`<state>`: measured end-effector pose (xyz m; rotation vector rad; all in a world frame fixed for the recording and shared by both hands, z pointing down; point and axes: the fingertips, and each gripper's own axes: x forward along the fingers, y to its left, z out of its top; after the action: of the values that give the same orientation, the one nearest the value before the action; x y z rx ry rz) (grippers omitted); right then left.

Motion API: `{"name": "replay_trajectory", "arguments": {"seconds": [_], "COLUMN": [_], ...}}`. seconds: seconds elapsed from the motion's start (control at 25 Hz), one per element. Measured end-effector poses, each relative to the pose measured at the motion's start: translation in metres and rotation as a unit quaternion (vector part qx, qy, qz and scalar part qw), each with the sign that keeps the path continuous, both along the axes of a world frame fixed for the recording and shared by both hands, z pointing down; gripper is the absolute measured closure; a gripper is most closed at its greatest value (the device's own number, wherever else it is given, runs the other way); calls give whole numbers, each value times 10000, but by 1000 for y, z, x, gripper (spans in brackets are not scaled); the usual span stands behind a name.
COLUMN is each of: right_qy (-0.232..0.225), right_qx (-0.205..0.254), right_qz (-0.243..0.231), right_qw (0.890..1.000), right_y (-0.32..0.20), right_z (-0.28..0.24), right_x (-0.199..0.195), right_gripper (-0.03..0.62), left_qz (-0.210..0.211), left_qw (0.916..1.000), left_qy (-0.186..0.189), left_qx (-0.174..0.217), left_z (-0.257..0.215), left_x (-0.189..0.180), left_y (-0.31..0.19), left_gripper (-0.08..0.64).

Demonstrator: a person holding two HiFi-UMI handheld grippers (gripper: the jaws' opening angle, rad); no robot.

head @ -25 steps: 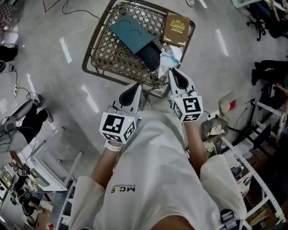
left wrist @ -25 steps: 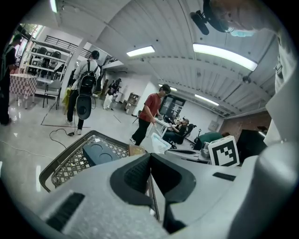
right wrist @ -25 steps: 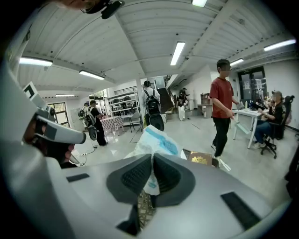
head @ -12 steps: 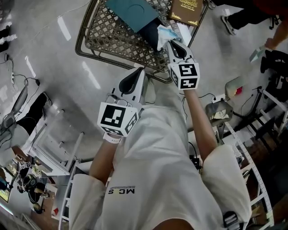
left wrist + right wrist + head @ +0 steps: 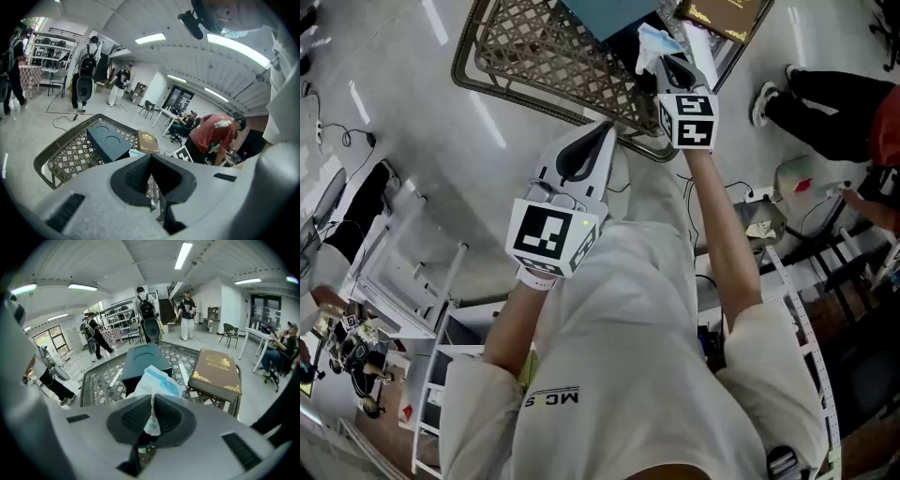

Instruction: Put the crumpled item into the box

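In the head view, the crumpled item (image 5: 654, 39) is seen pinched in the right tool (image 5: 666, 64) over the basket's (image 5: 534, 89) near rim. The left tool (image 5: 606, 127) is held just outside that rim.

In the left gripper view, the left tool (image 5: 151, 158) is shown closed on nothing (jaws touching).

In the right gripper view, the item is seen clamped above the basket, with the teal box (image 5: 146, 359) lying inside.

Glossy grey floor (image 5: 394, 122), white shelving (image 5: 403, 291), strip lights (image 5: 150, 38).
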<state>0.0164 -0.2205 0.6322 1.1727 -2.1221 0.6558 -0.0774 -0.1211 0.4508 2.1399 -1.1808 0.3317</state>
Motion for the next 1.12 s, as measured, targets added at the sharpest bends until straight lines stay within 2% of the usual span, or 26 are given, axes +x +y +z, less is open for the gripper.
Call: {"name": "replay_trajectory", "arguments": {"seconds": [0.24, 0.52, 0.8, 1.12], "right_qy": [181, 159, -9, -295], "right_qx": [-370, -374, -54, 586], "right_qz": [32, 143, 163, 239], "right_qw": [9991, 9991, 9999, 9976], "right_y": [-1, 2, 5, 16], "right_z": [31, 31, -12, -97], "right_x": [3, 6, 5, 12], "right_gripper": [551, 540, 541, 558], "left_qz": [1, 83, 152, 159], "left_qw": [10000, 9999, 9999, 9991], "left_qy": [19, 19, 13, 86], "left_qx": [-69, -63, 78, 379], "left_z": [9, 9, -6, -38], "left_x": [-1, 0, 1, 3], "left_y": [-1, 0, 5, 2], "left_gripper": [535, 535, 536, 536]}}
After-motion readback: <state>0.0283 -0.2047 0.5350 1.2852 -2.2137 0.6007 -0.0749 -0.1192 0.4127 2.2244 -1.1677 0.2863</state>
